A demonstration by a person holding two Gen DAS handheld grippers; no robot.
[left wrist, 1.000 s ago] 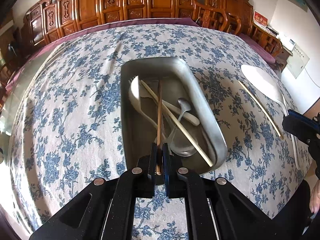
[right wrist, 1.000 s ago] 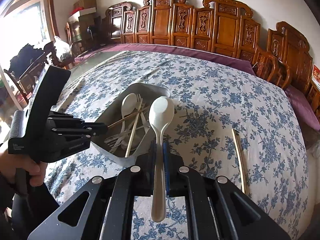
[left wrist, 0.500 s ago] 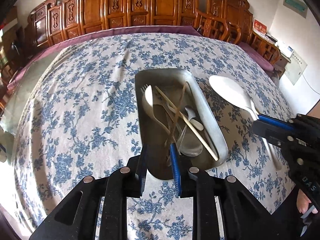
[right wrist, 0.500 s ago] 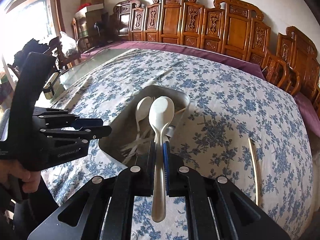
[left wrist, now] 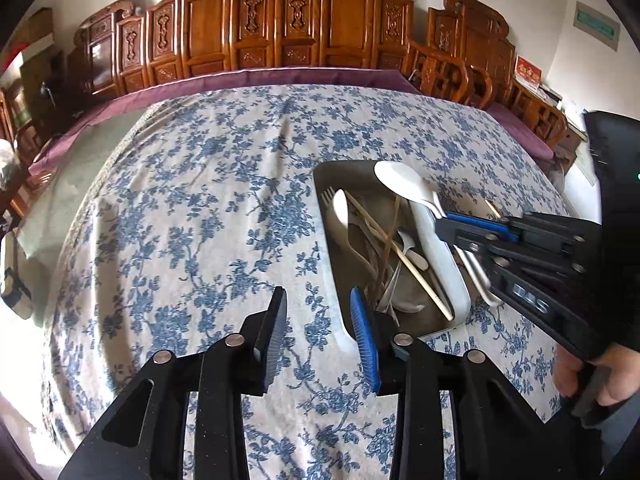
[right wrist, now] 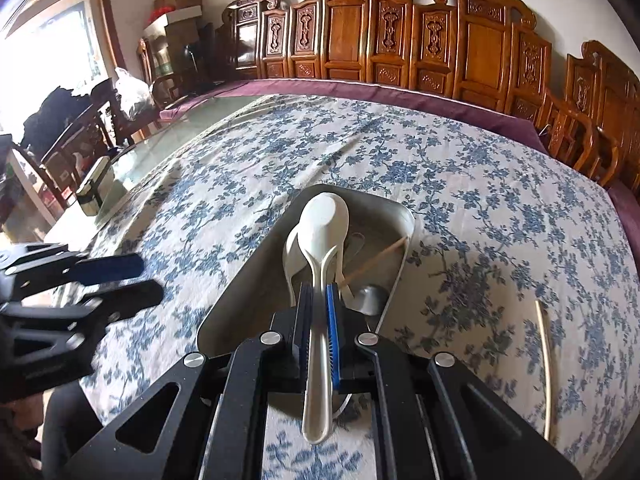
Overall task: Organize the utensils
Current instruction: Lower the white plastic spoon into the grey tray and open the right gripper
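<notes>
On the side of the right gripper (left wrist: 442, 227), pale raised letters read roughly "DAS"; nothing else out here is legible. That gripper is clamped on the handle of a white spoon (right wrist: 320, 280), jaws squeezed narrow around it. The spoon's long axis runs straight out along the fingers, bowl forward and away from the hand, handle end poking back behind the pads. The bowl hangs over the metal tray (right wrist: 394, 210), right in front of the gripper.

In the tray, just ahead of the fingertips, there's another white spoon (left wrist: 341, 216), a fork (left wrist: 328, 194), a light chopstick (left wrist: 400, 252) lying diagonally and a metal spoon (right wrist: 368, 298).

The left gripper (left wrist: 320, 320) is opening, nothing between its jaws, only the blue-flowered tablecloth (left wrist: 200, 220) below. The tray sits just to its right.

One more chopstick (right wrist: 545, 364) lies on the cloth, well to the right of the right gripper, long axis pointing away from the camera.
</notes>
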